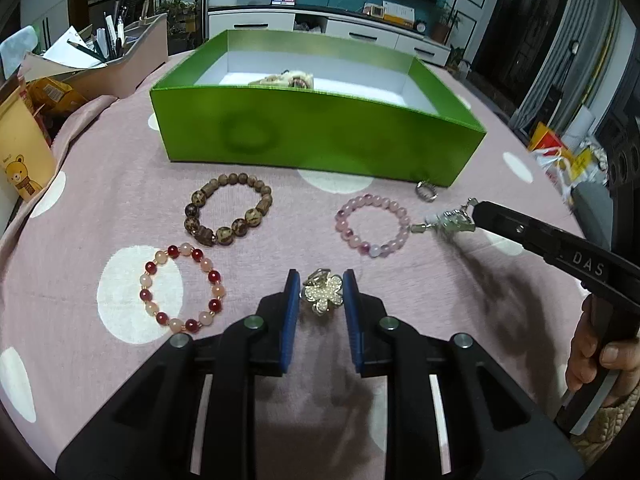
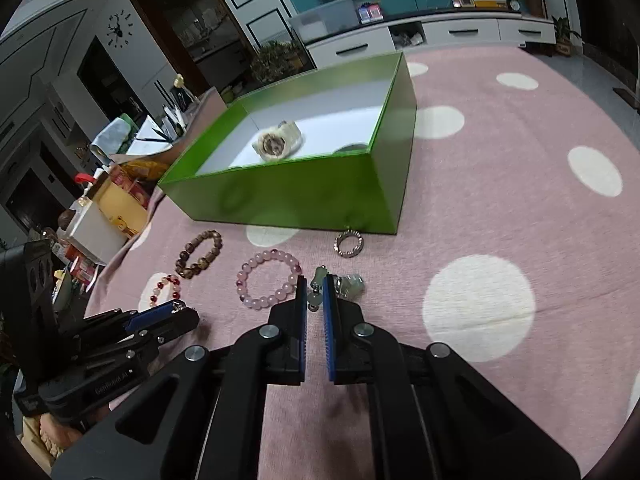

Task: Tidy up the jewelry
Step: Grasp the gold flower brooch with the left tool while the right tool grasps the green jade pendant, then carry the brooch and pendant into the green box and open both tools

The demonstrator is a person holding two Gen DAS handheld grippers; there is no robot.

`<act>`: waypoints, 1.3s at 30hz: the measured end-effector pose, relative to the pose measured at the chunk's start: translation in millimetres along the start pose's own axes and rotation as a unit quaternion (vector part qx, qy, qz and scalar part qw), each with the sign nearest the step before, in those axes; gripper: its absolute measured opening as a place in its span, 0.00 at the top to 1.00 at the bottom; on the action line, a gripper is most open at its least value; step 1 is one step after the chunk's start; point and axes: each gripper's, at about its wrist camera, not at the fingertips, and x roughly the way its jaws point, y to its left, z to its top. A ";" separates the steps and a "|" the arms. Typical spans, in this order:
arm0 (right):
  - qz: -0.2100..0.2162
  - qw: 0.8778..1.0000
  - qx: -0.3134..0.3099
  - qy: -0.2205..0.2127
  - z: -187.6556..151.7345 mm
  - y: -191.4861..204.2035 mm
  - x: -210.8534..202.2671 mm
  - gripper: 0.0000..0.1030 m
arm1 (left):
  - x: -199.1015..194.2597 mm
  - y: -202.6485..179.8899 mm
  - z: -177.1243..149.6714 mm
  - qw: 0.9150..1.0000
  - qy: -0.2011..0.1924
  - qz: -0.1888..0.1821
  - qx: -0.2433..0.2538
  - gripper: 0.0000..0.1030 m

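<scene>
A green box (image 1: 320,132) stands at the back of the table, with a cream watch (image 2: 278,142) inside. Before it lie a brown bead bracelet (image 1: 228,214), a red and peach bracelet (image 1: 182,289), a pink bracelet (image 1: 374,226) and a silver ring (image 1: 427,191). My left gripper (image 1: 322,298) has its blue pads on either side of a gold flower brooch (image 1: 324,295), touching it. My right gripper (image 2: 315,292) is nearly shut around a pale green pendant charm (image 2: 316,292) beside the pink bracelet (image 2: 269,279). The ring (image 2: 350,243) lies just beyond.
The table has a pink cloth with white dots (image 2: 478,306). At the left edge are a pen holder (image 1: 116,52), snack packs (image 1: 52,92) and a yellow bear carton (image 1: 20,152). The right gripper's arm (image 1: 560,248) reaches in from the right.
</scene>
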 end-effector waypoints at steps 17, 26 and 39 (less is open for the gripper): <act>0.029 0.996 -0.036 -0.081 21.0 21.3 -77.8 0.93 | -63.0 -6.7 16.7 0.998 -0.047 -0.038 -0.017 0.79; 0.035 0.993 -0.055 -0.103 40.8 29.8 -88.4 0.93 | -86.1 -1.4 54.6 0.996 -0.071 -0.041 -0.021 0.79; 0.022 0.990 -0.065 -0.121 90.6 25.2 -70.5 0.93 | -73.9 -2.5 134.1 0.995 -0.081 -0.043 -0.025 0.79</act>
